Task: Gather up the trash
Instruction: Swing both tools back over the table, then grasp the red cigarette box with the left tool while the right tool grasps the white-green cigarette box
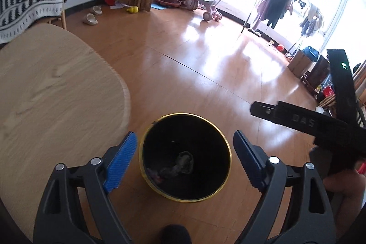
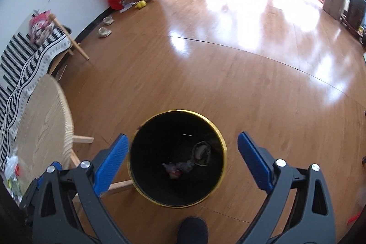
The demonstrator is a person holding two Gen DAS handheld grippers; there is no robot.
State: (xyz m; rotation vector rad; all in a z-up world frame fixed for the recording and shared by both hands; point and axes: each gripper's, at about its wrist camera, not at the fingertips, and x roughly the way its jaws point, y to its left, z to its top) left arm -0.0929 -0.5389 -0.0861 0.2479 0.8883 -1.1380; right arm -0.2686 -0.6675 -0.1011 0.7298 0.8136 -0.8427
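A black waste bin with a gold rim [image 1: 225, 141] stands on the wooden floor, also in the right wrist view [image 2: 220, 136]. Crumpled trash [image 1: 180, 165] lies at its bottom, and shows in the right wrist view [image 2: 183, 165] too. My left gripper [image 1: 185, 141] is open and empty, held above the bin's mouth. My right gripper [image 2: 183, 144] is open and empty, also above the bin. The right gripper's black body [image 1: 304, 122] shows at the right of the left wrist view.
A round light-wood table [image 1: 52, 93] stands left of the bin, with clear wrappers [image 2: 11, 166] on it. A bench with a striped blanket [image 1: 25, 6] is by the wall. Slippers [image 1: 90, 18], a tricycle [image 1: 210, 8] and a clothes rack [image 1: 274, 4] stand farther off.
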